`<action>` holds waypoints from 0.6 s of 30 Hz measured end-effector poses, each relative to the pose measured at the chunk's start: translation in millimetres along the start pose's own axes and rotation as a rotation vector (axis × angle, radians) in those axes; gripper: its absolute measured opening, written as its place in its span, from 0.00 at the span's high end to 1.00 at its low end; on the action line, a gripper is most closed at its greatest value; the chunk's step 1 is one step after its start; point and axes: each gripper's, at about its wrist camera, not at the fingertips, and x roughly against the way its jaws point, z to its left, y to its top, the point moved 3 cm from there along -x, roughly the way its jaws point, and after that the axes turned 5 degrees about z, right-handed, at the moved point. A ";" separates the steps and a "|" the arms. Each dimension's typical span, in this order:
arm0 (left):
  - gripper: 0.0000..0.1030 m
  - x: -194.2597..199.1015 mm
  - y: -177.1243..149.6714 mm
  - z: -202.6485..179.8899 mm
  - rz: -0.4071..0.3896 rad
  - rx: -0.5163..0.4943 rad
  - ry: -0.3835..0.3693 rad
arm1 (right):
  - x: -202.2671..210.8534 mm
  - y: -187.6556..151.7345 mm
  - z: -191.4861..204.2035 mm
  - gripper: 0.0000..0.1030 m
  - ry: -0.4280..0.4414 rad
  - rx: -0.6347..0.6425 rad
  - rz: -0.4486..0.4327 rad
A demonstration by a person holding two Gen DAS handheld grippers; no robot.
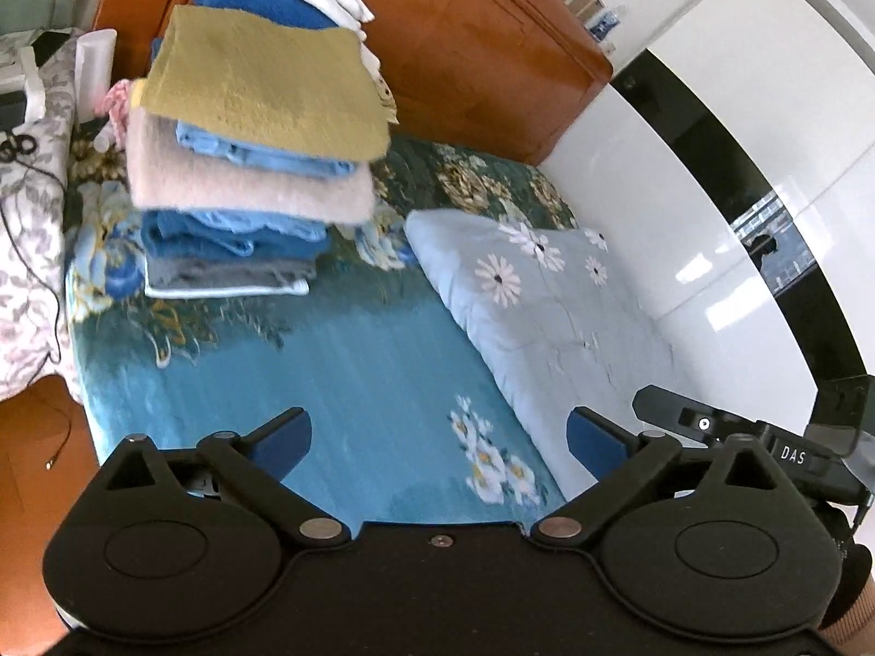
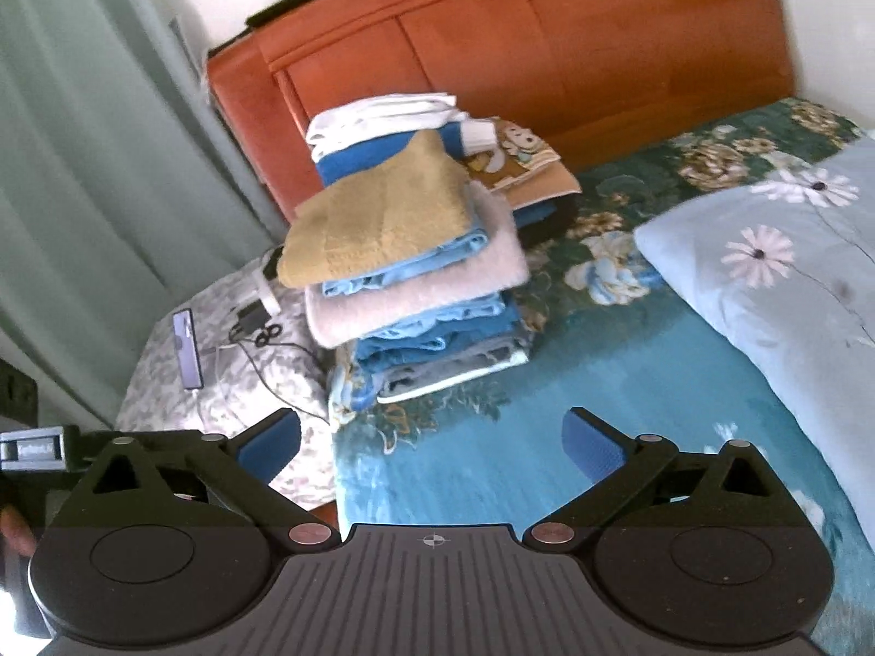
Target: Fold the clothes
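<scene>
A stack of folded clothes point(image 1: 246, 164) stands on the bed near the headboard, with a mustard-yellow piece point(image 1: 262, 76) on top, then light blue, pale pink, blue and grey layers. It also shows in the right wrist view point(image 2: 404, 273). A second pile with white and blue pieces point(image 2: 383, 131) sits behind it. My left gripper point(image 1: 437, 437) is open and empty above the blue floral bedsheet point(image 1: 355, 361), short of the stack. My right gripper point(image 2: 432, 437) is open and empty above the sheet's edge point(image 2: 437, 448), also short of the stack.
A light blue daisy-print quilt point(image 1: 536, 306) lies on the bed's right side. An orange wooden headboard point(image 2: 519, 38) stands behind. A grey floral-covered surface point(image 2: 229, 377) at the left holds a phone point(image 2: 186, 350) and cables. A white wall point(image 1: 683, 191) borders the bed's right.
</scene>
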 end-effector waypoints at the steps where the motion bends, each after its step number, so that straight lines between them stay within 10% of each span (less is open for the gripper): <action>1: 0.04 1.2 -7.4 -3.8 0.004 -0.002 0.004 | 5.4 -5.8 0.2 0.00 -0.003 -0.008 -0.004; 18: 0.02 12.9 -78.7 -23.9 0.101 -0.045 0.105 | 54.1 -95.6 26.9 0.00 -0.169 -0.044 0.028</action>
